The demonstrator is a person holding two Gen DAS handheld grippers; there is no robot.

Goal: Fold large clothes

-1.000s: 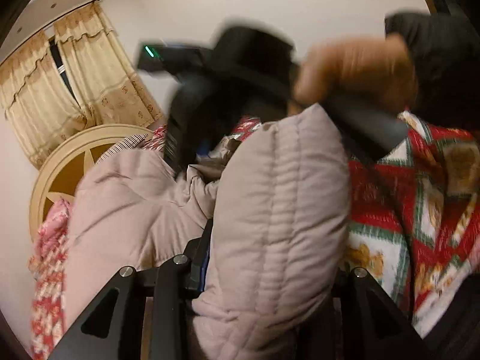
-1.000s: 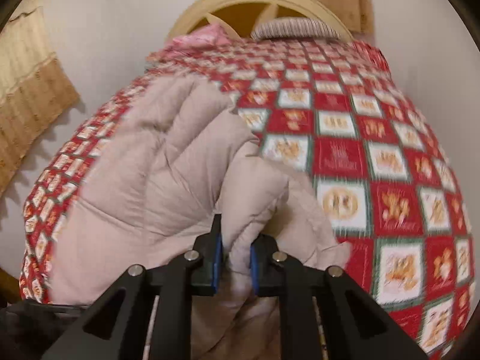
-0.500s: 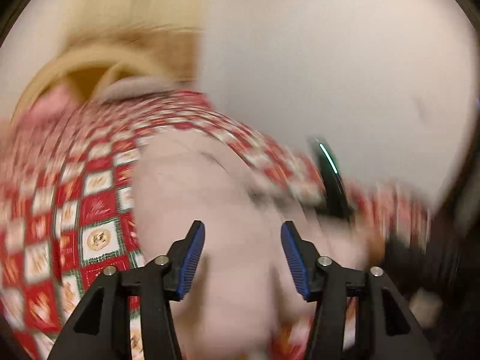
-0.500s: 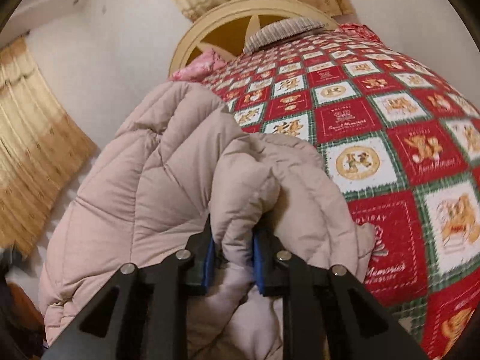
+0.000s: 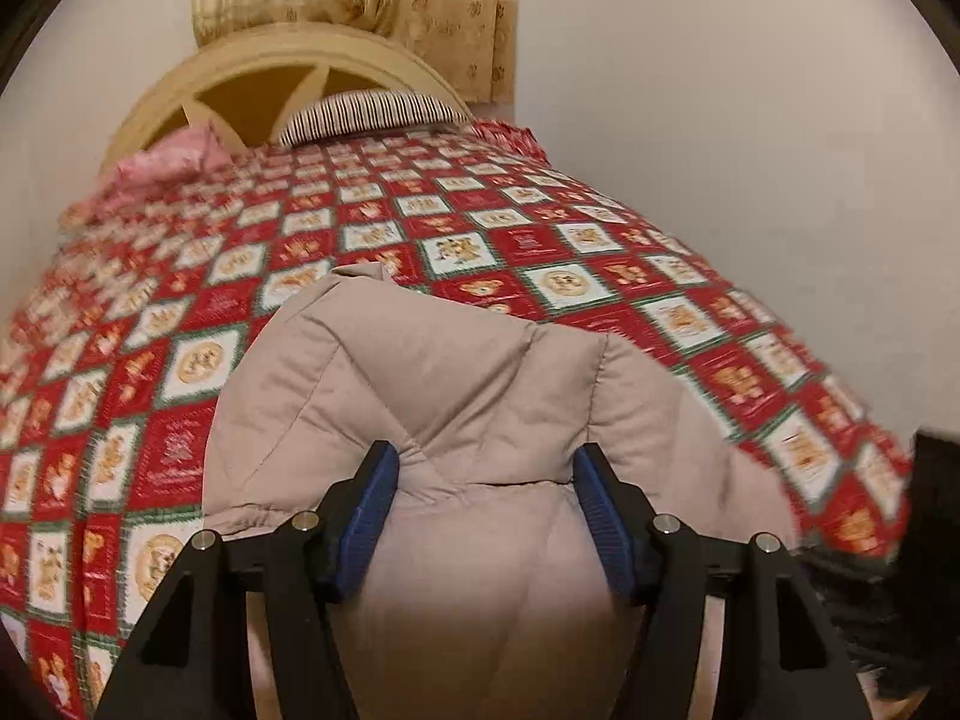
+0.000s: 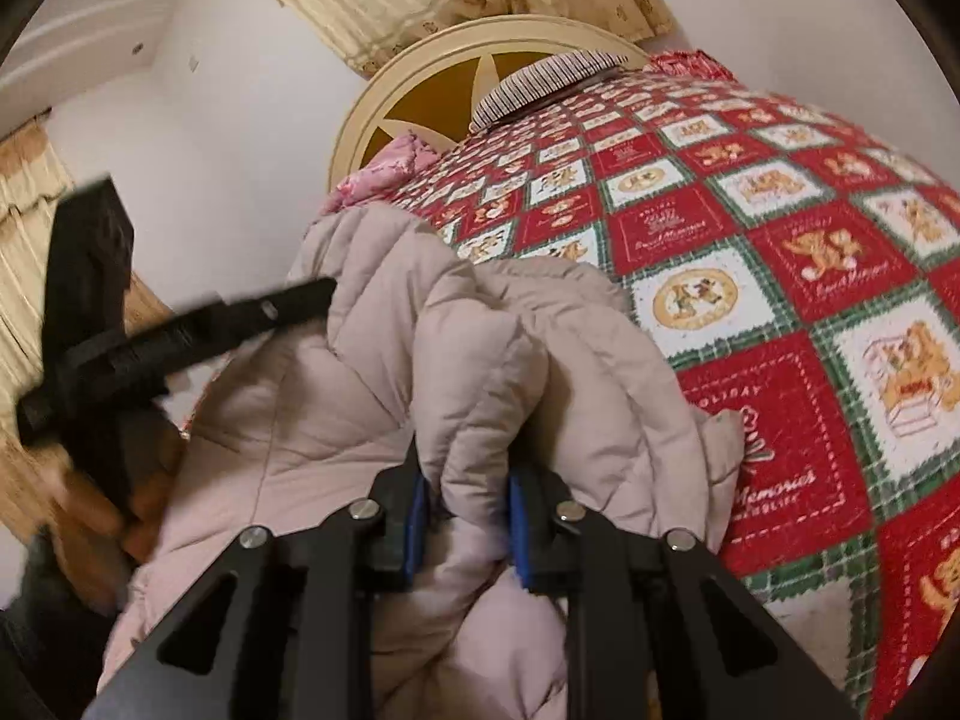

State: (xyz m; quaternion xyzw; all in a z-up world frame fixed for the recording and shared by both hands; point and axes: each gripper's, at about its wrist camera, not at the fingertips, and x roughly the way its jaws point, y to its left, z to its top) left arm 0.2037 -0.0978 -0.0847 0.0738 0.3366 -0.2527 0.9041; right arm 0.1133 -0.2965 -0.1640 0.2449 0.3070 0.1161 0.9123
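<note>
On the bed (image 5: 690,324), spread with a red, green and white patchwork quilt of teddy-bear squares, lies the pale pink puffer coat (image 5: 456,372), bunched up near the foot end. The left hand-held gripper (image 5: 485,468) has its blue-padded jaws standing wide, and they have just been opening; a broad fold of the coat sits between them, its edges close to both pads, though I can't tell whether they press on it. Over in the right wrist view, the right hand-held gripper (image 6: 465,495) is drawn in narrow and pinches a raised ridge of the coat (image 6: 480,360) between its pads, the fabric standing up in a hump above the jaws. The left hand-held gripper (image 6: 180,330) shows there too, a blurred black shape at the left edge of the coat, with the person's hand (image 6: 90,510) gripping it below. At the head of the bed: a striped pillow (image 5: 372,114), a pink cushion (image 5: 162,162), a round cream headboard (image 5: 180,78), and yellow curtains (image 5: 420,0) behind.
</note>
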